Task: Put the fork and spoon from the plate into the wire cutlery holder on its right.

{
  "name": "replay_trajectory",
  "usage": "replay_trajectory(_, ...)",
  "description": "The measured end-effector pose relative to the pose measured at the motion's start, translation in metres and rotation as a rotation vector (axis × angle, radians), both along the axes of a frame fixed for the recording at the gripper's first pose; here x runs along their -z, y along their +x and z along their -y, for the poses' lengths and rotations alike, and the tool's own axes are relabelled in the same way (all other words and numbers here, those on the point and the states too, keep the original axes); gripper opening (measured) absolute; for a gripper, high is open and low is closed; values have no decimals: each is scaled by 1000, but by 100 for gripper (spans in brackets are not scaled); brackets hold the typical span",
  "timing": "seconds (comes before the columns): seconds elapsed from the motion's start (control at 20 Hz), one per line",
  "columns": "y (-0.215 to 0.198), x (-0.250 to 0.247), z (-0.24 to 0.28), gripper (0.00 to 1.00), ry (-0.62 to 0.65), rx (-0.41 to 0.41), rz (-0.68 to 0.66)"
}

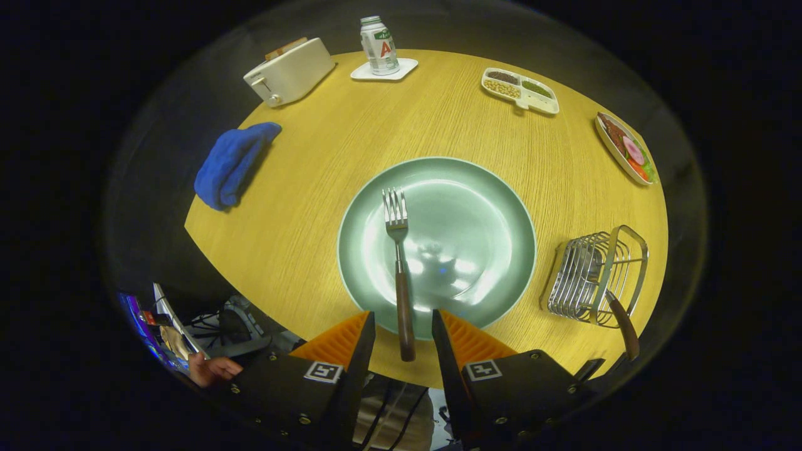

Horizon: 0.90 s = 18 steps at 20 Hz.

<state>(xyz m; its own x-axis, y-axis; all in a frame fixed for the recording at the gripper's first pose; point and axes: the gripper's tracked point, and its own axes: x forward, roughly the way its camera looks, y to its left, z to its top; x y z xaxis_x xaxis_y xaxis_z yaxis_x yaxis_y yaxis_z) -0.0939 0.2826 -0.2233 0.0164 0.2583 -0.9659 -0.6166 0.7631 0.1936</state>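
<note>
The fork [397,250] lies on the green plate [482,207], tines pointing to twelve o'clock and its dark wooden handle running back to six o'clock, where the end overhangs the plate's near rim. That handle end sits in the gap between the two fingers of the gripper [403,329], which stand apart on either side of it; neither finger appears to touch the handle, so nothing is clamped yet.

At about three to four o'clock from the plate, just beside it on the round wooden table [301,250], stands the wire cutlery holder [592,275]. A wooden-handled utensil [623,322] already leans in it, handle sticking out toward five o'clock. Its head is hidden among the wires, but since no spoon is on the plate, it is probably the spoon.

By that reading the task is roughly half done: one piece delivered, the fork left. What remains is closing on the fork's handle, lifting it, carrying it to the holder and dropping it in.

Farther off, a blue cloth [232,163] lies at ten o'clock, a toaster [289,70] at eleven, a bottle [378,45] at twelve.
</note>
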Motion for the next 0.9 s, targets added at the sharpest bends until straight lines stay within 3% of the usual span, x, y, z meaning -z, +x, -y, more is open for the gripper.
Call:
replay_trajectory(0.5,3,34,1,56,-67,-32,-14)
replay_trajectory(0.55,2,36,4,25,-86,-45,-30)
replay_trajectory(0.7,5,68,8,25,-116,-42,-28)
replay_trajectory(0.75,6,64,13,9,-142,-68,-37)
replay_trajectory(0.9,12,50,16,9,-168,-142,-48)
